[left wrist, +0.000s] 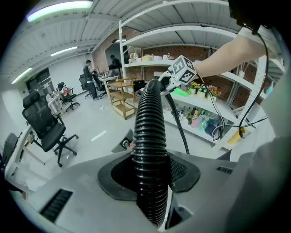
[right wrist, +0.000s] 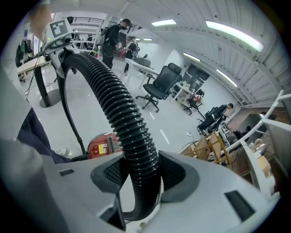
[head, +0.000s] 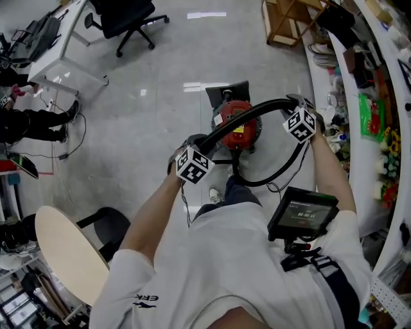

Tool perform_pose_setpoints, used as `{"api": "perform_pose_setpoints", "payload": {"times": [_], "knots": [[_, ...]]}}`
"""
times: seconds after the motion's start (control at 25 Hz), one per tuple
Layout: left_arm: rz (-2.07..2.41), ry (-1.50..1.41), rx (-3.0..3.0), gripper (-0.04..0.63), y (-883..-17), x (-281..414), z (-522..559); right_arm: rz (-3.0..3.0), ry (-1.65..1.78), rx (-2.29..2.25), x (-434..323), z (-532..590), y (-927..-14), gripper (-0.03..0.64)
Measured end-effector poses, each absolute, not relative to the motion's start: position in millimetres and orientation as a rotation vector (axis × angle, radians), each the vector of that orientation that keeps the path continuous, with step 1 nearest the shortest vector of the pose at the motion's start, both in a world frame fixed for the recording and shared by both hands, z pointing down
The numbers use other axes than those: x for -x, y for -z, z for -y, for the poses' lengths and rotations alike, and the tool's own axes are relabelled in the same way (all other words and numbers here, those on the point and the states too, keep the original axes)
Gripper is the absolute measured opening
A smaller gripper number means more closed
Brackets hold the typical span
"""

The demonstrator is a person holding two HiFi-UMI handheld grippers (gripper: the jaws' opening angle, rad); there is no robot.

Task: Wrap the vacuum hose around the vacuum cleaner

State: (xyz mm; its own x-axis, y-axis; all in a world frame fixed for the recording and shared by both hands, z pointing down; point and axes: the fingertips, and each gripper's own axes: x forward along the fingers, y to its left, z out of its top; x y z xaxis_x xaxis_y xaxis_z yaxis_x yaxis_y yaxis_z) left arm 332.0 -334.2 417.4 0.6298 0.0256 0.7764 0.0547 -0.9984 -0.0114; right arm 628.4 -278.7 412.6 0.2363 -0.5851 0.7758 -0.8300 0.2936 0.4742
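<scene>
The red vacuum cleaner (head: 236,125) stands on the floor just ahead of my feet, and it also shows low in the right gripper view (right wrist: 104,144). Its black ribbed hose (head: 247,117) is stretched above it between both grippers. My left gripper (head: 194,144) is shut on the hose (left wrist: 149,136), which runs up between the jaws. My right gripper (head: 297,103) is shut on the hose (right wrist: 122,123) further along. From there the hose (head: 270,177) hangs in a loop back to the cleaner. Each gripper shows in the other's view: right gripper (left wrist: 166,82), left gripper (right wrist: 61,48).
White shelves (head: 379,96) full of small items run along the right. A wooden cart (head: 289,19) stands at the back right, an office chair (head: 125,19) and white desk (head: 54,42) at the back left. A round beige table (head: 67,254) is near left. A seated person's legs (head: 32,122) show at far left.
</scene>
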Motion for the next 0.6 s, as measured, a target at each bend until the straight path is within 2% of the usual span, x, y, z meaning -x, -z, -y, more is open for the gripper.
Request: {"api": "perform_pose_setpoints", "payload": {"times": [0.6], "knots": [[-0.084, 1.553, 2.903, 0.146, -487.4, -394.5, 411.3, 1.508, -0.311, -1.272, -695.7, 410.8, -511.5, 0.186]]}}
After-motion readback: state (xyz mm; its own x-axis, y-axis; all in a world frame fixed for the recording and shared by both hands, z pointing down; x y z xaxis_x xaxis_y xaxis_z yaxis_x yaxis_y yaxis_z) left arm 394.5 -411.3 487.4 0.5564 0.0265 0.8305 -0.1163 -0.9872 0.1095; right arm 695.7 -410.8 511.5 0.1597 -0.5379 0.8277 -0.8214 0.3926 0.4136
